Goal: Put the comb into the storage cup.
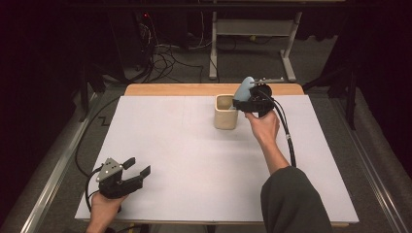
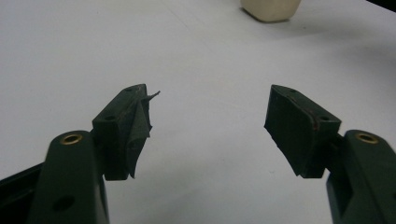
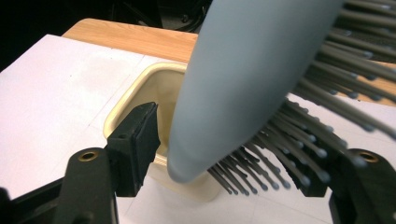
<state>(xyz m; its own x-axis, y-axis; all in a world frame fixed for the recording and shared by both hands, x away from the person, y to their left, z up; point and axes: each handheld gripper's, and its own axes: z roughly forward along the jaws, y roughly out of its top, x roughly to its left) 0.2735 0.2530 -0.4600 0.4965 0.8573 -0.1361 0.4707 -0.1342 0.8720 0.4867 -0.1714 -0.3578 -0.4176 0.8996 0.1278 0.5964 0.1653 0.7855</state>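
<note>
We see our right gripper (image 3: 229,154) clamped on a pale blue hairbrush (image 3: 243,79), its grey bristles (image 3: 299,140) pressing toward one jaw. Just beneath stands a cream square cup (image 3: 140,98) on white paper (image 3: 51,102).

Lab or workshop, white-covered table (image 1: 194,160), tangled cables (image 1: 165,58) on floor, metal desk frame (image 1: 252,29) behind.

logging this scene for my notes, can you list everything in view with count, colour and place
hairbrush: 1, pale blue-grey with grey bristles, held over the cup
cup: 1, cream, square, far middle of the sheet
sheet: 1, white, covering the table
table: 1, wood edge at the far side
desk frame: 1, white, on the floor behind
right gripper: 1, black, shut on the hairbrush
left gripper: 1, black, open, near left corner
</note>
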